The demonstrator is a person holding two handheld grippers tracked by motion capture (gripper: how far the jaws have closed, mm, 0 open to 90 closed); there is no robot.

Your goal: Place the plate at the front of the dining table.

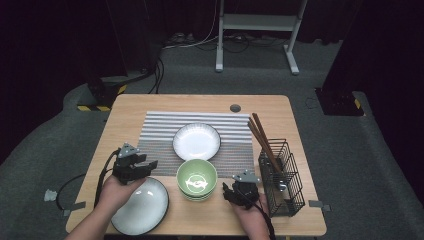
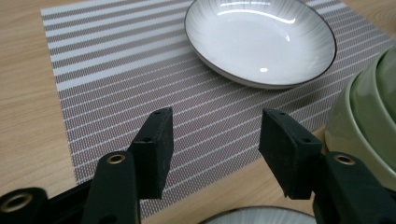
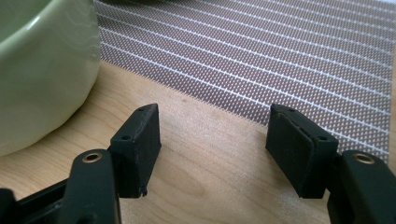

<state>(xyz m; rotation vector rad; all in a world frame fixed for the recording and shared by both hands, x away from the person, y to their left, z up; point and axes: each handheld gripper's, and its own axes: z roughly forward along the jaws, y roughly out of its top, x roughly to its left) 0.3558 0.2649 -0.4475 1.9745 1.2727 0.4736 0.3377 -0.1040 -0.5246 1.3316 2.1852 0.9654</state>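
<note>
High view. Wooden counter (image 1: 125, 107), striped woven placemat (image 1: 160, 125). On the mat, a white glazed dish (image 1: 196, 141); at its near edge, stacked green bowls (image 1: 196, 180); at front left, a large pale plate (image 1: 142, 207). A wire basket (image 1: 282, 177) at the right holds chopsticks (image 1: 262, 137). The left hand-held gripper (image 1: 150, 165) is above the plate's far rim, the right hand-held gripper (image 1: 226, 190) just beside the bowls. Both look set to flank the stack; approach level and grip low on the wall.

Left gripper view. Jaws spread, holding nothing. Ribbed, glossy dish (image 2: 261, 42); smooth green bowls (image 2: 369, 121) to the right.

Right gripper view. Jaws spread, empty, over bare wood; rounded green bowls (image 3: 42, 70) at left, apart.
</note>
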